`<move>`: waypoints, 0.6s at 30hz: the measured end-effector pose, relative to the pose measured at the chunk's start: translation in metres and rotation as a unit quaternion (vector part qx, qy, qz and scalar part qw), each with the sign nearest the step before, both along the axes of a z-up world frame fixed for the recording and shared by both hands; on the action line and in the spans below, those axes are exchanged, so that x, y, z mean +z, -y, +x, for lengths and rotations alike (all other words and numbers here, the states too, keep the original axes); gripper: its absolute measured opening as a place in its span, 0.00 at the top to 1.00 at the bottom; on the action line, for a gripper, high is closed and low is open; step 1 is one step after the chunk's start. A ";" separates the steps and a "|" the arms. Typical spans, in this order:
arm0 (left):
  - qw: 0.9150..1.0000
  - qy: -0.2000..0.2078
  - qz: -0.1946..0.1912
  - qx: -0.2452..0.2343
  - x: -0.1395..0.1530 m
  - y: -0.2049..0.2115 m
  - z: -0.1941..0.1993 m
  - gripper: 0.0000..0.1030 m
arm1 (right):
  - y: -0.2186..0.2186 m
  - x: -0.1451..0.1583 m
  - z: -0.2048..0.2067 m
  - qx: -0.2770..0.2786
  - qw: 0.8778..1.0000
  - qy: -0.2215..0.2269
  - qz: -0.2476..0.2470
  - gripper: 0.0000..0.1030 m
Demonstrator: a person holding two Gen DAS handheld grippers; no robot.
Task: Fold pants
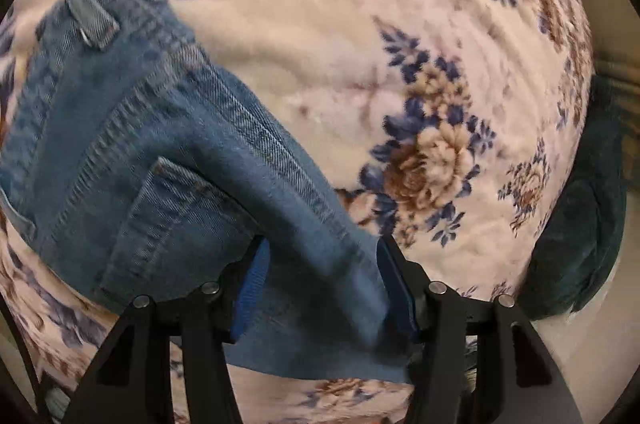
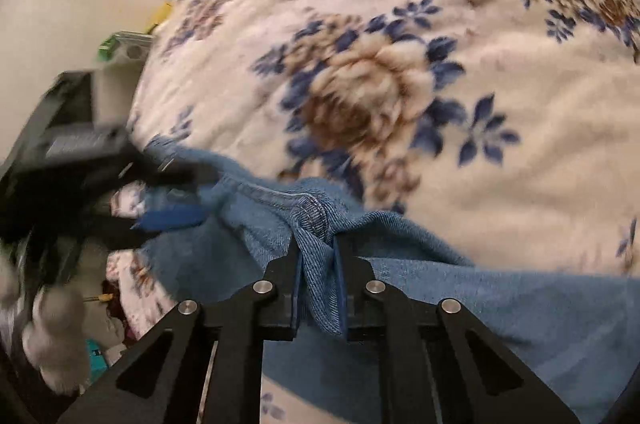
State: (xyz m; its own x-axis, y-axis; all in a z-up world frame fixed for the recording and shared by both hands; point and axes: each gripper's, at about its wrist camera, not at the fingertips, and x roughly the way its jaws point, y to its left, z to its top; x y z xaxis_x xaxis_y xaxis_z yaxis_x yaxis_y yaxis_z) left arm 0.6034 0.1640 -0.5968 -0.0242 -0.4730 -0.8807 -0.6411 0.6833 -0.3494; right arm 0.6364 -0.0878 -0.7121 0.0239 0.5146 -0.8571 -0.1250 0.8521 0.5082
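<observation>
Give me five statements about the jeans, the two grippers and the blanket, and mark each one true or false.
1. The right gripper is clamped on a bunched fold of the jeans. True.
2. The left gripper has denim between its fingers. True.
3. The jeans are black. False: they are blue denim.
4. The jeans lie on a plain white sheet. False: they lie on a blanket with blue and brown flowers.
5. A belt loop shows in the left wrist view. True.

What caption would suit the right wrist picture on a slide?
Right claw pinches a bunched seam of blue jeans over a floral blanket.
</observation>
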 end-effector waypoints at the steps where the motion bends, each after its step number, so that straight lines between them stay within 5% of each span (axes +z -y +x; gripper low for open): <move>1: 1.000 -0.004 0.000 0.005 -0.002 0.003 0.000 0.49 | 0.000 0.003 -0.009 0.000 1.000 0.002 0.005 0.86; 5: 1.000 -0.026 0.015 0.011 -0.014 0.011 0.002 0.48 | -0.007 0.009 -0.042 -0.003 1.000 0.022 0.020 0.86; 8: 0.997 -0.046 0.052 -0.035 -0.032 0.021 0.005 0.49 | -0.010 -0.001 -0.058 -0.010 0.999 0.005 0.047 0.91; 11: 0.993 -0.026 0.089 -0.076 -0.035 0.033 0.004 0.68 | -0.010 -0.020 -0.061 -0.024 0.996 -0.038 0.079 0.92; 14: 0.992 -0.004 0.096 -0.084 -0.028 0.039 -0.001 0.73 | 0.009 -0.035 -0.055 -0.069 0.986 -0.083 0.129 0.90; 18: 0.994 0.003 0.083 -0.072 -0.028 0.037 -0.006 0.74 | 0.017 -0.039 -0.043 -0.076 0.983 -0.098 0.135 0.73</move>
